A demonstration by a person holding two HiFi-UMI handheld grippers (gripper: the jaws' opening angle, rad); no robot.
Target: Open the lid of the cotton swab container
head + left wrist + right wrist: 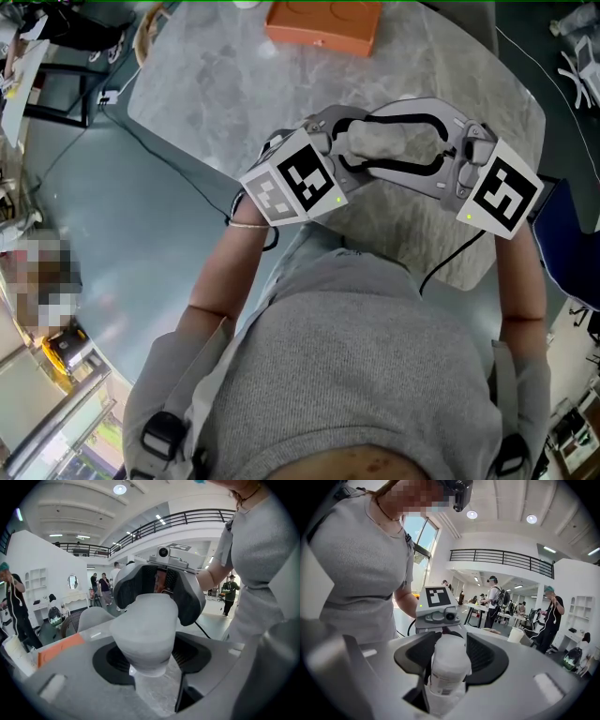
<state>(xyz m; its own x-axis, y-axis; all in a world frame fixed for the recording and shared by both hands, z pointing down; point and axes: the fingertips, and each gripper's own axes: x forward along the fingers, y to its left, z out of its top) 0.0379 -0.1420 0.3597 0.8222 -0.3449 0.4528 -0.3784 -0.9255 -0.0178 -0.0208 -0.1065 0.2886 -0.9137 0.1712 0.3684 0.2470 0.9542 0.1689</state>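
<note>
Both grippers face each other above the grey marble table with the translucent white cotton swab container lying lengthwise between them. My left gripper is shut on one end; in the left gripper view the container fills the space between my jaws. My right gripper stands open around the other, labelled end. Its pads sit close beside the container, with a thin dark gap at the left pad. Whether the lid is lifted is hidden.
An orange box lies at the table's far edge. A black cable hangs off the near edge by my body. A dark blue seat stands to the right. A white cup and several people show in the background.
</note>
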